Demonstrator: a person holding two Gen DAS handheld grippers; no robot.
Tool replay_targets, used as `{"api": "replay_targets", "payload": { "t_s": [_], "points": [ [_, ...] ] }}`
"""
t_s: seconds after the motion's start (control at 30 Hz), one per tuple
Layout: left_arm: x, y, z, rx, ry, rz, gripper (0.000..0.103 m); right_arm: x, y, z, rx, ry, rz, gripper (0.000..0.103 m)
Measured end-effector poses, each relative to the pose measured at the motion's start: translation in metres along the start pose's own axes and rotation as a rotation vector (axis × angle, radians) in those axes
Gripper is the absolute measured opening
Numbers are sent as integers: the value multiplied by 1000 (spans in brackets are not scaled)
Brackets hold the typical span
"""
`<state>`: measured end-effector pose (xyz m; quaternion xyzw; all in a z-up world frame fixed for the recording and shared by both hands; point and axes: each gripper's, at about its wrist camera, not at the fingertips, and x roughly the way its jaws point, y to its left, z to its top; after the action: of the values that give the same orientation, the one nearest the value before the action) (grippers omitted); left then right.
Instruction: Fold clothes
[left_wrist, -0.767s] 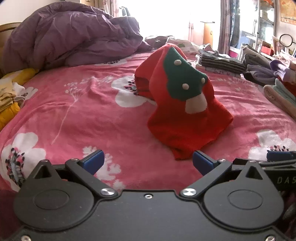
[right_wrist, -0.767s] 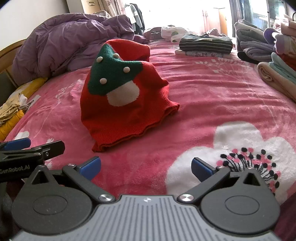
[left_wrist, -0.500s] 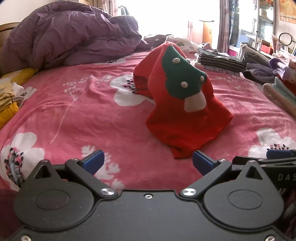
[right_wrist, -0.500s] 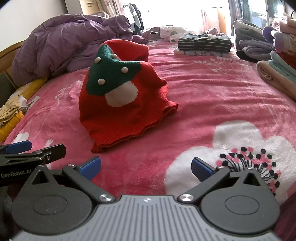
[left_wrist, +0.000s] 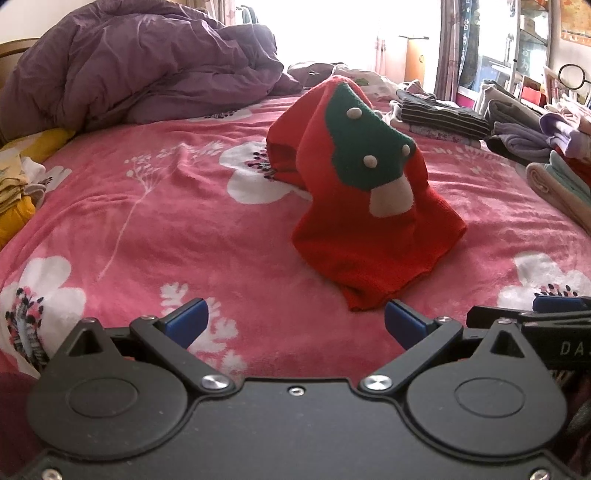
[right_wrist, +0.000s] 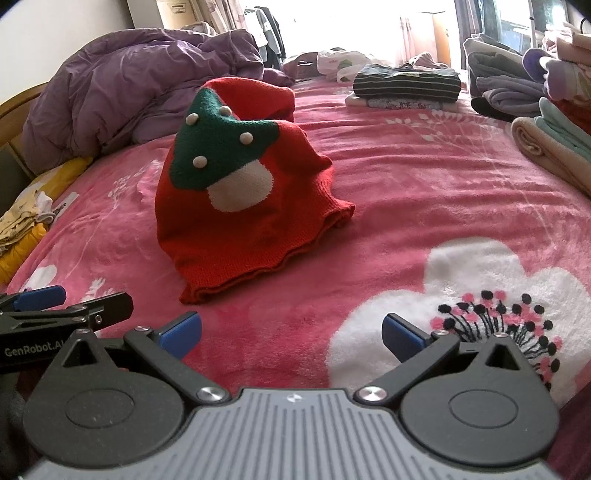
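Left wrist view: with both the left gripper and right gripper spread fully and empty, the humped red sweater could be bunched further if only one knit layer is caught.

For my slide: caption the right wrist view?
Open right claw faces crumpled red knit sweater on pink floral bedspread.
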<state>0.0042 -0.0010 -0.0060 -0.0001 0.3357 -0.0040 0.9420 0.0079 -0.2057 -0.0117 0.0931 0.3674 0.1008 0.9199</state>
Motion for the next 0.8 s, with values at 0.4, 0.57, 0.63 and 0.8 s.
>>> {"api": "replay_targets", "payload": {
  "t_s": [0.4, 0.57, 0.63, 0.8],
  "points": [
    [0, 1, 0, -6, 2, 1, 103, 0, 0, 0, 4, 1, 1, 103],
    [0, 0, 1, -5, 1, -1, 103, 0, 0, 0, 7, 3, 4, 103],
    [0, 1, 1, -7, 1, -1, 103, 0, 0, 0, 6, 4, 5, 103],
    [0, 1, 1, -7, 2, -1, 103, 0, 0, 0, 5, 5, 6, 103]
  ]
}}
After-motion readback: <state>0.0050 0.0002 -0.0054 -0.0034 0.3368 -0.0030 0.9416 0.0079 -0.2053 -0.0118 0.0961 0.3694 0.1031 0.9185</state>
